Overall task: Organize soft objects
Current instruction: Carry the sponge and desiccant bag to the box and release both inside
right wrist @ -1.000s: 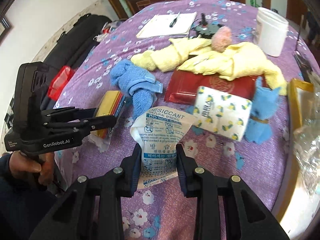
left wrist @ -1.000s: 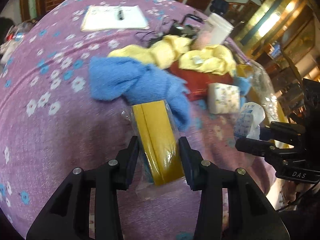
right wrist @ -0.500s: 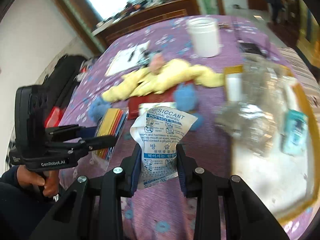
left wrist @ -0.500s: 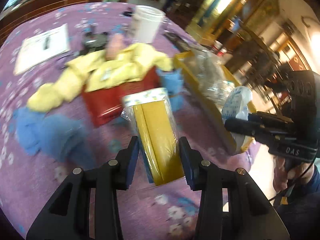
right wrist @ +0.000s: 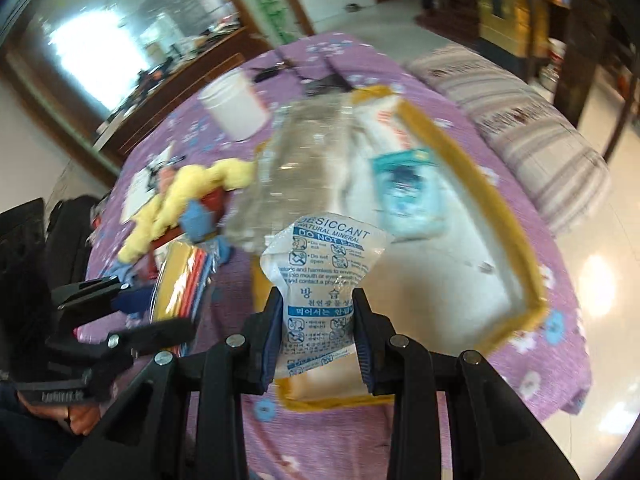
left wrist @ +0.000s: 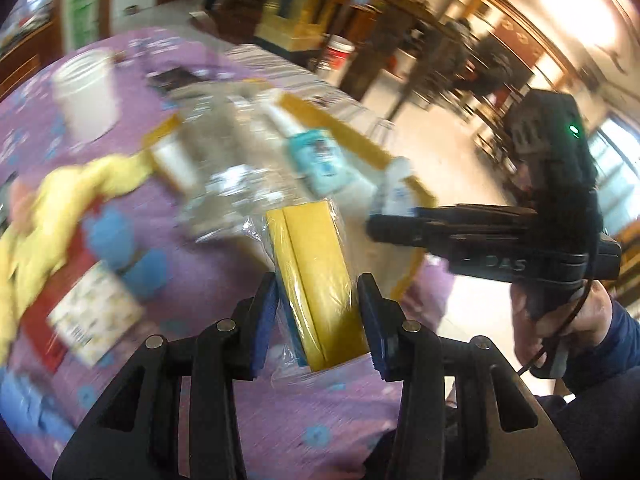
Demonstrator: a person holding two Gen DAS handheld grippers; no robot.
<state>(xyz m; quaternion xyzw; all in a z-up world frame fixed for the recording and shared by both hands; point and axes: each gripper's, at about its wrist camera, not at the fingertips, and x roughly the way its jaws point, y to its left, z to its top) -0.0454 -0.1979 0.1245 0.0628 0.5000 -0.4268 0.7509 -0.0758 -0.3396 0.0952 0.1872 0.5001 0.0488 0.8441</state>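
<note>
Holding a plastic-wrapped pack of yellow cloths point(left wrist: 316, 276) between its pads, the left gripper point(left wrist: 318, 320) sits low in the left wrist view, jaws closed to the pack's width. In the right wrist view the right gripper point(right wrist: 318, 320) pinches a desiccant sachet point(right wrist: 320, 276) near its lower half, jaws almost fully closed, the upper part fanning free. Both loads hang over the near edge of the yellow-rimmed tray point(right wrist: 516, 220) on the purple floral tablecloth point(right wrist: 460, 408). The pack's slick wrap could slide out of the pads, and the sachet's loose top could snag the crumpled clear plastic bag point(right wrist: 304, 168) lying across the tray's upper left. That bag and a teal packet point(right wrist: 408, 192) fill the tray's far part; the lower right of the tray looks bare and offers the most room. In the left wrist view the two grippers are close at centre right, so crossing paths risks a knock. The table edge lies just beyond the tray's right rim.
</note>
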